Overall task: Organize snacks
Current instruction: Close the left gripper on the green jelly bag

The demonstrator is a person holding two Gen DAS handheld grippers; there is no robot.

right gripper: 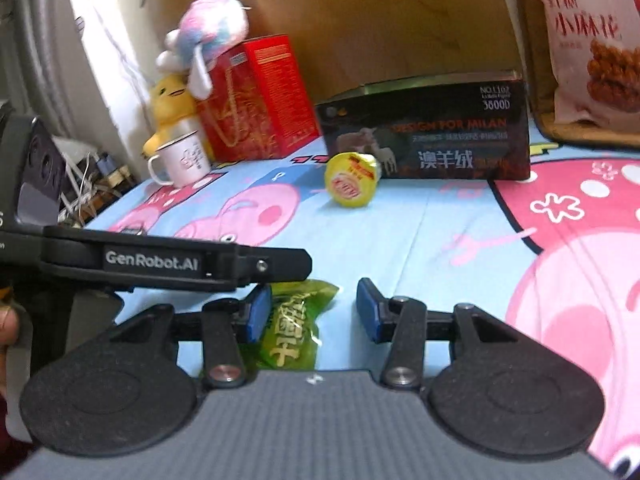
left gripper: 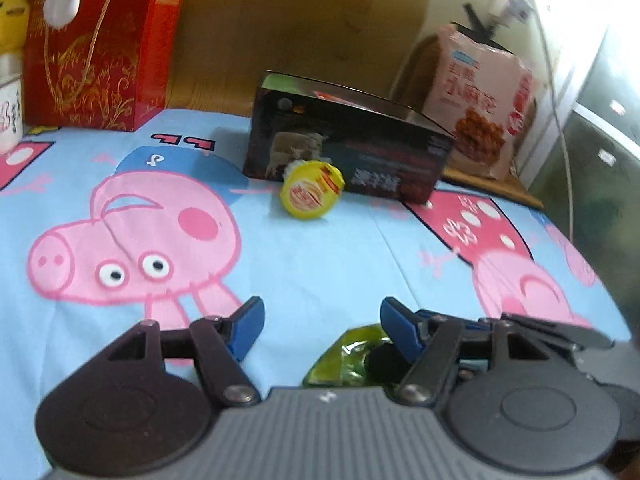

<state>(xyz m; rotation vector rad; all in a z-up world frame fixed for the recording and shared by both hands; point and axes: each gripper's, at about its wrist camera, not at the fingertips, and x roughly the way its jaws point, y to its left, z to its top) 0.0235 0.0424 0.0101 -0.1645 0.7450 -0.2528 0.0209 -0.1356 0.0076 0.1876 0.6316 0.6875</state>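
A bed with a blue sheet full of pink pigs holds the things. A black box stands near the back edge, and a small yellow cup lies tipped over, touching its front. A red box and a white mug stand in the back left corner. A green snack pack lies near the front.

The dark box says "DESIGN FOR MILAN", "NO.L102", "3600D" and "澳羊绒" on its front. The pink snack bag says "小麻花" in big red letters, and the black arm of the left gripper says "GenRobot.AI". The words on the yellow cup lid, the green packet and the white mug are too blurry to read.
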